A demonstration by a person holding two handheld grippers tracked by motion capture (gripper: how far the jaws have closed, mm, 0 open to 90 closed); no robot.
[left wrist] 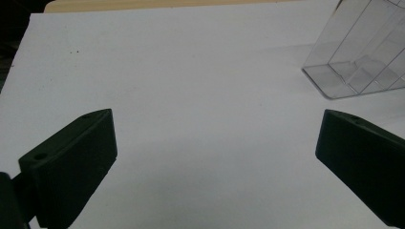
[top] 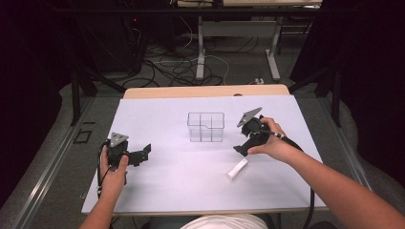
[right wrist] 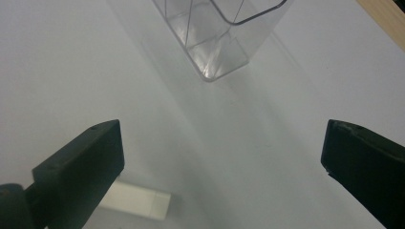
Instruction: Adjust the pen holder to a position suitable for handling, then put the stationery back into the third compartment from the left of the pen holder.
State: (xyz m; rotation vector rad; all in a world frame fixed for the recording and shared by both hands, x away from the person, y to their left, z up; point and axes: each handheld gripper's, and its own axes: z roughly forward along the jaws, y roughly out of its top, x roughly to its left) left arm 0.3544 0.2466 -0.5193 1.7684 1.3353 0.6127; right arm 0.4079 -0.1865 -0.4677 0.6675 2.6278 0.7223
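Both claws gape empty over the white worktop (top: 157, 181): right claw (top: 240, 150) just above a white block (top: 237, 169), left claw (top: 143, 153) well apart, clear divided box (top: 206, 127) between

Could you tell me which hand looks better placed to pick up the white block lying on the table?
Probably the right. The right gripper hovers open just above the white block, while the left gripper, also open, sits far across the table.

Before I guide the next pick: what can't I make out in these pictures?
- White block: right gripper view, its left end hidden behind the tool's left jaw; what it is stays unclear.
- Clear box: left gripper view, cut off by the top and right edges.
- Clear box compartments: high view, too small to tell contents.
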